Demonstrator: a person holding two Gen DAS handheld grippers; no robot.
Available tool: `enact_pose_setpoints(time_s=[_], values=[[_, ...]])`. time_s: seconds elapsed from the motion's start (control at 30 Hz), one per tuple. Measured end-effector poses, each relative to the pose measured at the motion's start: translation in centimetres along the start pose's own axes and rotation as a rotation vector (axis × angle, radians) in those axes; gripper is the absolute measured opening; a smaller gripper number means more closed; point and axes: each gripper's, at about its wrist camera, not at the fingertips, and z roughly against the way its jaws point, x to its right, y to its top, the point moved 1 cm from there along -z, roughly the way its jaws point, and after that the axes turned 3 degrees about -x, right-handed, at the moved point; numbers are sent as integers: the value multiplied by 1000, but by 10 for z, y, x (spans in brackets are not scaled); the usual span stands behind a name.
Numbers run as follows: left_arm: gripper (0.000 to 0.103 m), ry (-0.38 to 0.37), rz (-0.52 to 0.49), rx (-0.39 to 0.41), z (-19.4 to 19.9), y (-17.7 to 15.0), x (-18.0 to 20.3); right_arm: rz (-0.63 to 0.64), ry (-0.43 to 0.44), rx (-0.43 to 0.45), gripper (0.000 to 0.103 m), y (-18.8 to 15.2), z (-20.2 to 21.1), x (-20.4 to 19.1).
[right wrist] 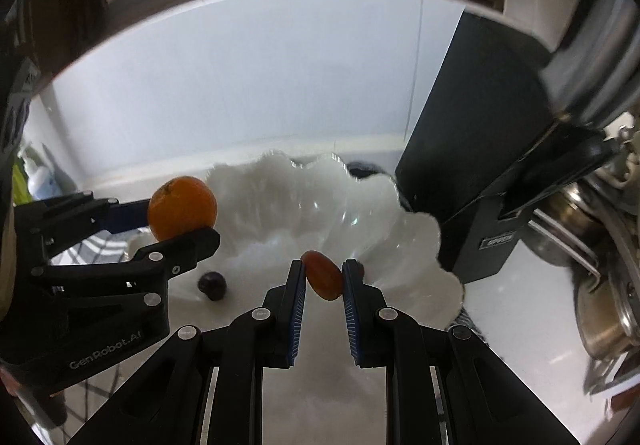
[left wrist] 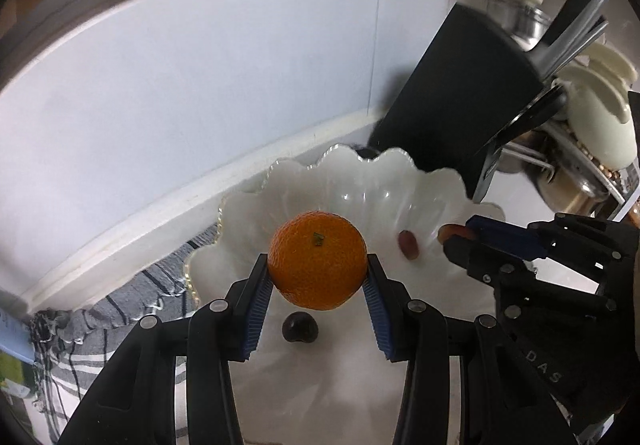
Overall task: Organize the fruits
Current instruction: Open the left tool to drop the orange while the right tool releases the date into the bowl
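Observation:
My left gripper (left wrist: 317,269) is shut on an orange (left wrist: 317,259) and holds it above the white scalloped bowl (left wrist: 360,181). My right gripper (right wrist: 323,275) is shut on a small reddish oval fruit (right wrist: 324,274) over the bowl's (right wrist: 280,189) near side. In the bowl lie a dark round fruit (left wrist: 299,327) and a reddish grape-like fruit (left wrist: 409,244). The dark fruit also shows in the right wrist view (right wrist: 212,285). The right gripper shows in the left wrist view (left wrist: 460,235), the left gripper with the orange (right wrist: 182,207) in the right wrist view.
A black knife block (left wrist: 452,93) stands right behind the bowl, against the white wall. Steel pots (right wrist: 600,285) and a dish rack with pale bowls (left wrist: 600,105) are at the right. A grey striped cloth (left wrist: 120,309) lies under the bowl's left side.

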Motion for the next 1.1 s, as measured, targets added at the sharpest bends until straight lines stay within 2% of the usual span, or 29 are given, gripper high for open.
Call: enact_pose_setpoints(time_s=[0.27,0.67,0.8,0.83,1.1], values=[[45,-12,17,-123,-39,5,-7,-14,22,-100,20,2,-30,3],[46,20,-18,-195,-65,3,1,-44,26,-161,20,0,-48,10],[64,53,-22,-176,-62,3,2,-48,25,-173,26,-2,-47,11],[64,62,-24,-171,-60,4,2,-50,22,-174,33,-3,-47,12],[72,131,0,-134,-39,3,-4,-53,-8,-137,33,-8,-27,15]])
